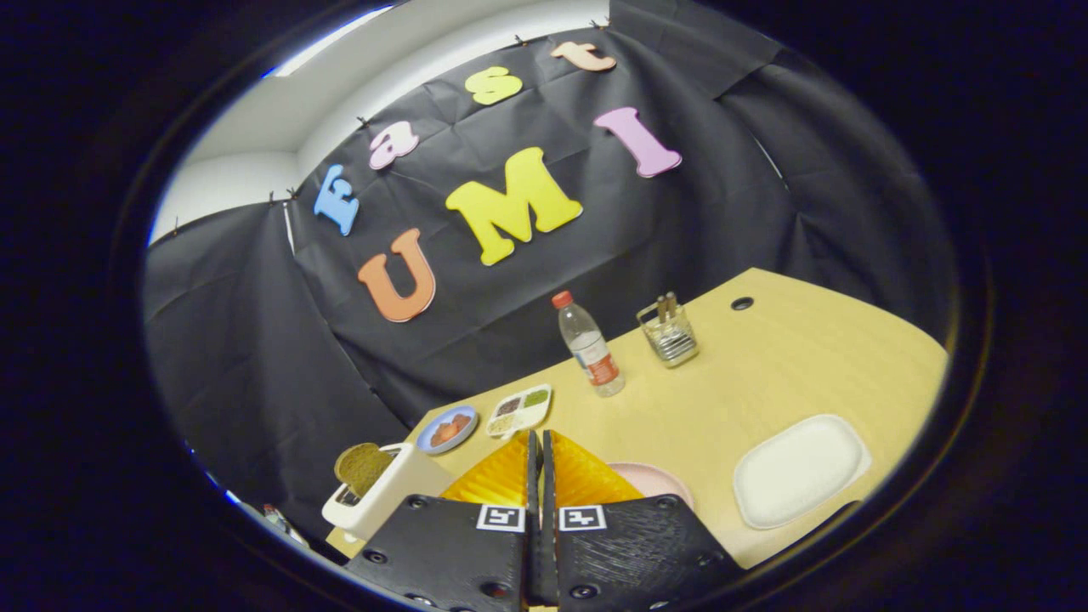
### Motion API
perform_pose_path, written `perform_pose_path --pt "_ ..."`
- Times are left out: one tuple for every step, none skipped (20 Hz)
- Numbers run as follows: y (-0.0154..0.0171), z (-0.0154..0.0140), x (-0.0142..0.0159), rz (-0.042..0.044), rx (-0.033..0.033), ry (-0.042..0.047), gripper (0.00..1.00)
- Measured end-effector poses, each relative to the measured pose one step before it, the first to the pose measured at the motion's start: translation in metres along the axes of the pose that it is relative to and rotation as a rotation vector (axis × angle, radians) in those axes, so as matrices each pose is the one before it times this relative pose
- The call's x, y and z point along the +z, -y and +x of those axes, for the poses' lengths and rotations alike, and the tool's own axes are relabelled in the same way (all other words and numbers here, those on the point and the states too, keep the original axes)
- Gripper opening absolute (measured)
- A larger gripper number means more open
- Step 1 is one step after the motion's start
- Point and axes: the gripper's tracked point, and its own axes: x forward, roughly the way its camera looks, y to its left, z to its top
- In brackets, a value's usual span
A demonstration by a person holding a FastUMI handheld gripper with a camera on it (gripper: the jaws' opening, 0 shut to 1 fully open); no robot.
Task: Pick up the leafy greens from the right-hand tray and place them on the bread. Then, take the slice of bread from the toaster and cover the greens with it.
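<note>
We see the gripper [540,442] clenched with nothing between its fingers; the toaster [382,493] holding bread [361,466] sits just left, the bottle [589,344] with an unreadable label beyond

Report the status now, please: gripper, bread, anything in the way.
Gripper fingers closed together, holding nothing. Bread slice standing in the toaster, beside the fingers. Pink plate just ahead. Nothing blocking.

A clear plastic bottle [590,346] with a red cap stands on the wooden table [765,374], near a glass jar [670,334] holding what may be utensils. A small blue plate [448,428] lies just beside a white divided dish [519,410] by the table's far edge.
</note>
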Motion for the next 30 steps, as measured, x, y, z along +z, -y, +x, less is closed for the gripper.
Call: perform_pose_path --pt "-0.00990 0.00430 -0.00812 0.00576 0.01486 -0.01210 0.00" --pt "-0.00856 0.00380 -0.00623 0.00676 0.01747 -0.00919 0.00" --pt "-0.00880 0.00292 -0.00619 0.01248 0.01719 -0.00792 0.00" --pt "-0.00725 0.00357 -0.00588 0.01977 0.02084 -0.00849 0.00" --pt "-0.00270 0.00345 -0.00617 0.01894 0.01114 -0.00761 0.00" --pt "0.00064 0.00475 -0.00561 0.01890 0.00371 -0.00642 0.00" --pt "0.00069 0.00262 -0.00519 0.02405 0.00711 -0.01084 0.00" --pt "0.00265 0.00340 -0.00418 0.02511 0.00289 -0.01048 0.00" --pt "0.00500 0.00275 -0.00347 0.01934 -0.00224 -0.00907 0.00" --pt "0.00637 0.00195 -0.00115 0.00990 -0.00700 -0.00317 0.00" --pt "0.00714 0.00043 0.00056 -0.00244 -0.01418 0.00316 0.00" --pt "0.00945 0.00224 0.00166 -0.01023 -0.01751 0.00386 0.00" --pt "0.00830 0.00074 -0.00073 -0.00851 -0.01406 0.00173 0.00" --pt "0.00735 0.00107 0.00007 -0.00290 -0.01311 0.00235 0.00" --pt "0.00734 0.00045 0.00095 -0.00305 -0.01432 0.00277 0.00" --pt "0.00824 0.00138 0.00067 -0.00332 -0.01178 0.00275 0.00" --pt "0.00813 0.00139 -0.00114 -0.00324 -0.01629 -0.00162 0.00" --pt "0.00869 0.00201 -0.00072 -0.00044 -0.01511 -0.00339 0.00" --pt "0.00905 0.00137 -0.00192 -0.00548 -0.02037 -0.00819 0.00" --pt "0.01092 0.00116 -0.00062 -0.00176 -0.02288 -0.00638 0.00" --pt "0.00862 0.00115 0.00067 0.00393 -0.01546 -0.00321 0.00" --pt "0.00760 -0.00023 0.00160 0.00033 -0.01307 0.00155 0.00" --pt "0.00745 -0.00002 0.00185 -0.00761 -0.01739 0.00613 0.00" --pt "0.00863 0.00008 0.00253 -0.01377 -0.02083 0.00908 0.00" --pt "0.00844 0.00071 0.00081 -0.00767 -0.01768 0.00151 0.00" --pt "0.00458 0.00101 -0.00059 0.00162 -0.00616 -0.00598 0.00" --pt "0.00442 0.00145 -0.00227 0.00112 -0.00771 -0.00773 0.00" --pt "0.00350 0.00199 -0.00181 -0.00229 -0.00551 -0.00952 0.00" --pt "0.00257 0.00046 -0.00455 -0.00207 -0.00352 -0.01028 0.00" --pt "-0.00009 -0.00043 0.00033 -0.00240 0.00599 -0.00679 0.00"
